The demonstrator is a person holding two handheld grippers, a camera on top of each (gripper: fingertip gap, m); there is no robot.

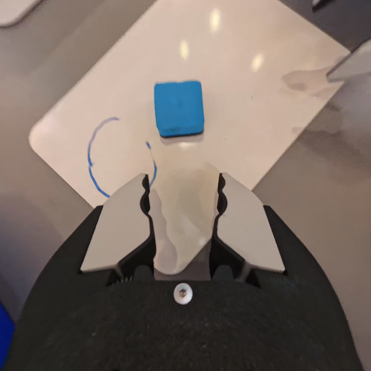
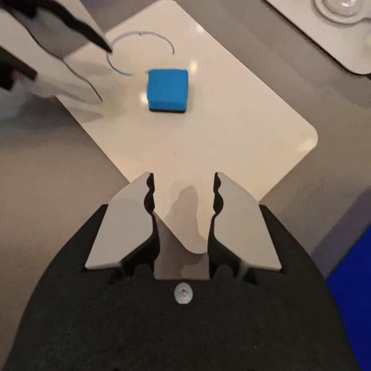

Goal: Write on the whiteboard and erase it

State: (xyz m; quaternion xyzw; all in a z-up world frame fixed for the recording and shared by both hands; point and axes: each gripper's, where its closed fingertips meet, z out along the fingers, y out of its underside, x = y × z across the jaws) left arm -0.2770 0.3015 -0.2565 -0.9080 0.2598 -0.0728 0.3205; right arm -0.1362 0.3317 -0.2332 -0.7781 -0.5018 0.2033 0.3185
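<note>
Step in hand: erasing, judged from a partly wiped blue circle (image 1: 120,158) at lower left of the whiteboard (image 1: 230,80).

Eraser (image 1: 178,108): blue block, flat on the whiteboard at mid-frame, untouched.

Left gripper (image 1: 183,176): jaws apart, empty, aimed at the eraser from the board's near corner.

Right gripper (image 2: 183,175): jaws apart, empty, over the opposite corner.

Bench (image 1: 50,70): grey, under the whiteboard.

Next move, likely: straddle the eraser, close, sweep across the remaining arc.
</note>
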